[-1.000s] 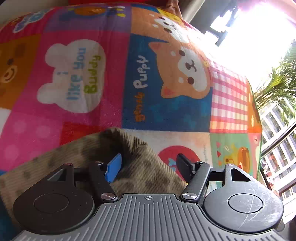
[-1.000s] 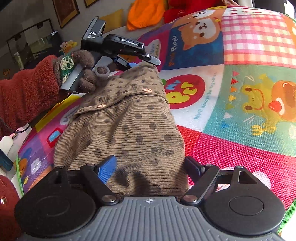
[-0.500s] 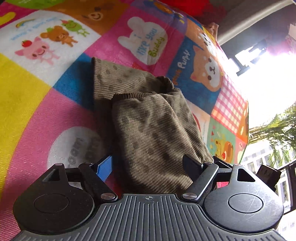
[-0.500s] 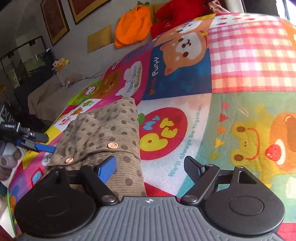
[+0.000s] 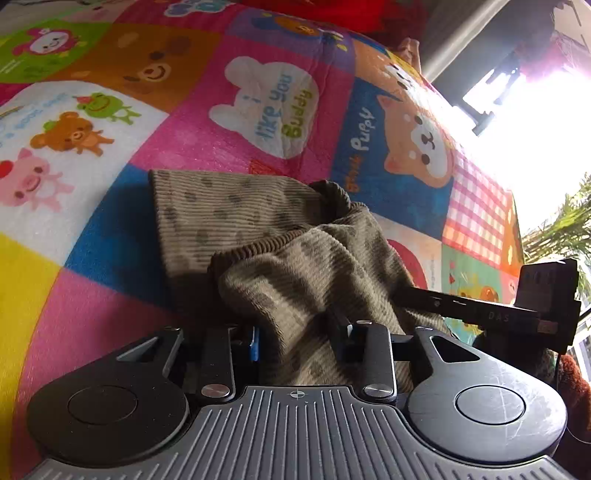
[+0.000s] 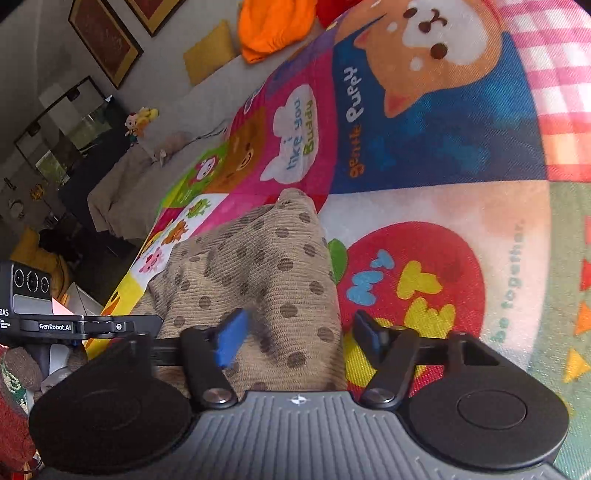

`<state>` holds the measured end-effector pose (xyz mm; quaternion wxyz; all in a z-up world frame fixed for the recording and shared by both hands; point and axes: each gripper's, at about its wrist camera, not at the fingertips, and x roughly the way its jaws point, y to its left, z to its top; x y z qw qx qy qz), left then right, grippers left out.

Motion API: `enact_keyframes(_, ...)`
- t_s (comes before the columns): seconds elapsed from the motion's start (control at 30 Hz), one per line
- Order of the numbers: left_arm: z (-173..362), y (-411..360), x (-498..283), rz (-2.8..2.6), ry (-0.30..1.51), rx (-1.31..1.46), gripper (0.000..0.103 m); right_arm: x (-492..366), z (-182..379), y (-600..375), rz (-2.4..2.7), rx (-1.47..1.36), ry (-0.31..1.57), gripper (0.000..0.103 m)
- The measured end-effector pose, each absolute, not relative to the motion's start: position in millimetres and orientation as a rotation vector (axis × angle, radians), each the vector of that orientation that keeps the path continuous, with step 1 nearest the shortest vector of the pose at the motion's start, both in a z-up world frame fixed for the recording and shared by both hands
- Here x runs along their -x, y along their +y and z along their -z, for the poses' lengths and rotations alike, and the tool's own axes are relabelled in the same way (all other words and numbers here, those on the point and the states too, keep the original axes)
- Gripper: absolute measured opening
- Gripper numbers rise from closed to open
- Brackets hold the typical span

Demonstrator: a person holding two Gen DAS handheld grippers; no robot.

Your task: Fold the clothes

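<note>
A brown polka-dot corduroy garment (image 5: 280,251) lies folded on a colourful cartoon play mat (image 5: 258,99). My left gripper (image 5: 295,332) has its fingers closed in on a bunched near edge of the garment. The garment also shows in the right wrist view (image 6: 258,273). My right gripper (image 6: 299,332) is partly open, its fingers straddling the garment's near end; the blue pad (image 6: 231,341) rests on the cloth. The right gripper's body (image 5: 517,306) shows at the right of the left wrist view; the left gripper's body (image 6: 55,325) shows at the left of the right wrist view.
An orange cloth (image 6: 273,26) and a red cloth lie at the mat's far end. A yellow cushion (image 6: 208,55) leans on the wall. A beige bundle (image 6: 125,184) and dark furniture stand left of the mat. A bright window (image 5: 535,129) is at the right.
My left gripper has closed on the garment's near edge, bunching it. My right gripper has moved in over the garment's end and its fingers have narrowed. Both grippers are now side by side.
</note>
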<state>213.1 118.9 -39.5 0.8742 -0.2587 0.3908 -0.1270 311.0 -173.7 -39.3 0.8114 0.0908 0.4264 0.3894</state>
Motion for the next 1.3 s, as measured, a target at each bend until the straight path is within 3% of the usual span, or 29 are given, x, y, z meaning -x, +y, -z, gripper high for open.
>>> enact_keyframes(0.07, 39.5, 113.8, -230.3, 0.289, 0.817, 0.504, 0.032, -309.3, 38.3, -176.0, -0.826, -0.215, 0.889, 0.036)
enact_keyframes(0.17, 35.1, 97.0, -261.3, 0.329, 0.806, 0.45, 0.032, -306.2, 36.9, -190.6, -0.797, -0.247, 0.866, 0.034)
enact_keyframes(0.37, 27.4, 74.6, -295.6, 0.326, 0.793, 0.419, 0.033, -300.4, 34.4, -231.4, -0.678, -0.32, 0.854, 0.036)
enact_keyframes(0.43, 17.6, 72.7, -285.5, 0.332, 0.772, 0.411, 0.039, -285.9, 22.6, -239.2, -0.645, -0.28, 0.808, 0.037)
enact_keyframes(0.57, -10.0, 69.9, -249.4, 0.367, 0.694, 0.387, 0.057, -233.9, -10.3, -241.5, -0.658, -0.08, 0.672, 0.053)
enact_keyframes(0.77, -31.2, 45.2, -234.2, 0.495, 0.621, 0.351, 0.083, -173.8, -21.5, -223.4, -0.798, 0.037, 0.653, 0.058)
enact_keyframes(0.83, -20.6, 39.3, -246.7, 0.48, 0.652, 0.341, 0.084, -155.8, -10.2, -210.6, -0.857, 0.063, 0.696, 0.06)
enact_keyframes(1.0, 20.0, 65.1, -263.4, 0.25, 0.792, 0.267, 0.08, -102.8, 20.8, -194.1, -0.869, 0.183, 0.711, 0.082)
enact_keyframes(1.13, 20.6, 105.0, -246.4, 0.166, 0.794, 0.297, 0.08, -76.3, 25.9, -197.7, -0.878, 0.299, 0.661, 0.085)
enact_keyframes(1.3, -10.6, 121.5, -227.0, 0.211, 0.716, 0.34, 0.086, -113.3, -1.4, -220.1, -0.903, 0.083, 0.702, 0.086)
